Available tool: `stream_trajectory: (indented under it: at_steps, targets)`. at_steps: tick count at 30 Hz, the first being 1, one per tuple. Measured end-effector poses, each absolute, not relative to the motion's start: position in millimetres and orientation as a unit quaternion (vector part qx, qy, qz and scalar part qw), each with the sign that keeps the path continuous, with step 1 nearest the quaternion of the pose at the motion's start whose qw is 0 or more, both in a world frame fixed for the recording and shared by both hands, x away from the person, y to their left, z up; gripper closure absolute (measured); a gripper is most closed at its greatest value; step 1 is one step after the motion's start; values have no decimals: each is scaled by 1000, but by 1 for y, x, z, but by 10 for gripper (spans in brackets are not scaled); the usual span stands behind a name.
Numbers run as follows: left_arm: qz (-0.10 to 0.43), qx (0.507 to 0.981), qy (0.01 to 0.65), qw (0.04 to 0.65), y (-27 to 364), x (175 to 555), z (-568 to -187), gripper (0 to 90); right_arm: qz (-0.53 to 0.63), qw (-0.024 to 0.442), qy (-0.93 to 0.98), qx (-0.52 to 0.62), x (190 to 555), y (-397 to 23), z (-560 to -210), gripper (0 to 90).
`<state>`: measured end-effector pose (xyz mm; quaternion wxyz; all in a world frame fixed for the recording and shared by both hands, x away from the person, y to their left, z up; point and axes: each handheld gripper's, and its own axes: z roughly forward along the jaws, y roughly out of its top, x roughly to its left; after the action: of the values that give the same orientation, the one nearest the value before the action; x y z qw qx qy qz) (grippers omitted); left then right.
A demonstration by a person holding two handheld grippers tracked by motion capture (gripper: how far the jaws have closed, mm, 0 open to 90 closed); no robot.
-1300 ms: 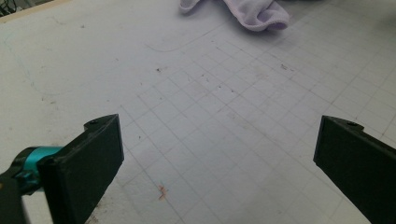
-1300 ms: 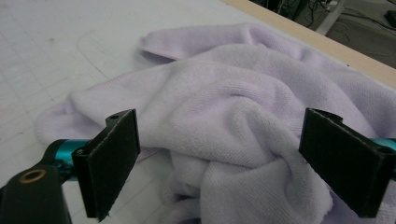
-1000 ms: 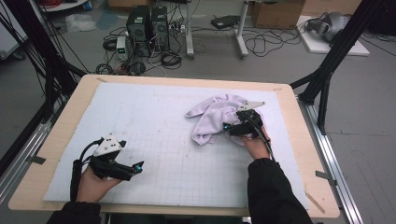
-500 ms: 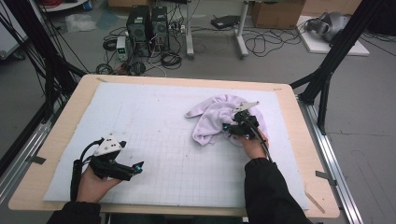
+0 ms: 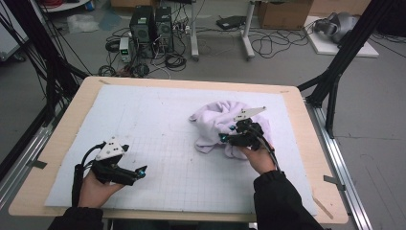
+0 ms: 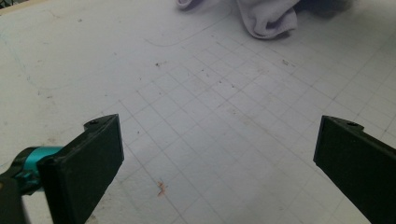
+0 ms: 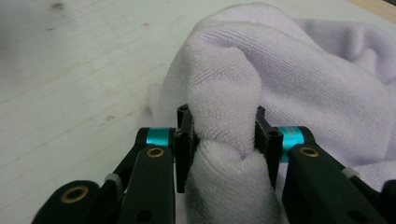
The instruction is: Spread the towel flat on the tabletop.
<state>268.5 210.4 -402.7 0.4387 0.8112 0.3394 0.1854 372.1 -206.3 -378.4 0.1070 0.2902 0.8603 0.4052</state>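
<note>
Right gripper [image 5: 229, 137] on crumpled lilac towel [image 5: 216, 120], white mat [image 5: 158, 120].

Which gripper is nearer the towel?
Right. The right gripper is clamped on a fold of the towel; the left gripper sits apart, open, near the table's front left.

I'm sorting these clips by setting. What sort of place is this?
Most likely a lab or workshop set up for recording. A gridded mat covers the wooden table, black frame struts stand around it, and computer towers with loose cables sit on the grey floor behind.
</note>
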Motion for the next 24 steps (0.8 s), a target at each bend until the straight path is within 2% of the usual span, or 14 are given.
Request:
stream_trajectory:
  at_steps: [8, 20, 23, 24]
  targets:
    - [186, 811, 339, 439, 212, 268, -402, 20, 427, 73, 872, 230, 331, -180, -367, 673]
    - [185, 811, 335, 443, 211, 268, -401, 20, 435, 0, 886, 163, 275, -149, -387, 670]
    - [182, 813, 331, 443, 208, 268, -401, 20, 426, 4, 891, 156, 269, -148, -391, 647]
    - [181, 814, 330, 444, 206, 268, -401, 20, 421, 10, 894, 154, 268, -149, -394, 614]
